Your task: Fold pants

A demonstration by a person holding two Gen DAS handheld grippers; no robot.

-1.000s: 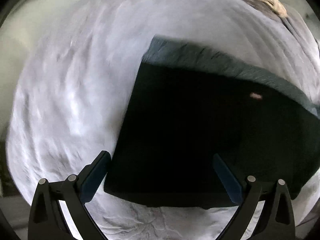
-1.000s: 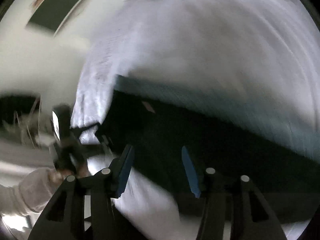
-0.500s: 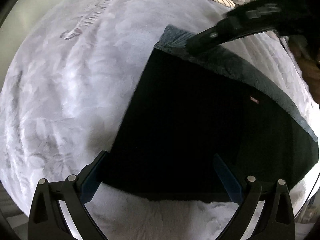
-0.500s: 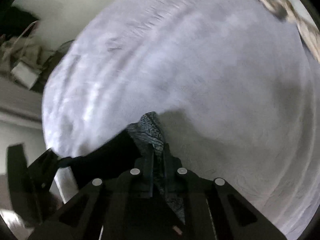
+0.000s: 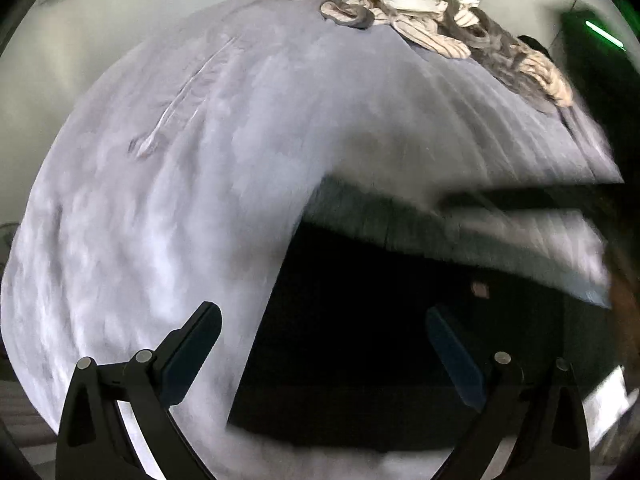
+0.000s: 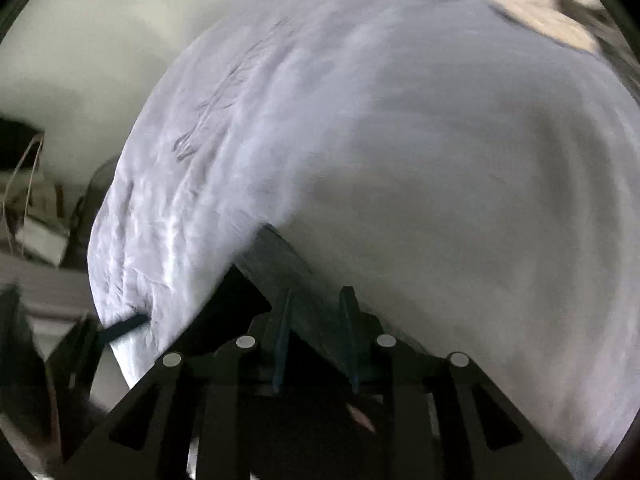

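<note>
The dark pants (image 5: 360, 344) lie folded on the pale bedspread (image 5: 168, 208). The left gripper (image 5: 320, 352) hovers over their near corner, jaws wide apart and empty. The right gripper (image 6: 316, 340), at their far grey edge, has just been opening (the fabric sits between its narrow jaws, loose).

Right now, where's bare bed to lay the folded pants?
Free: the grey blanket left of the pants, up to the wall, and the band between pants and the rumpled bedding pile at the far end. Crowded: that pile, and the right side by the right gripper.
</note>
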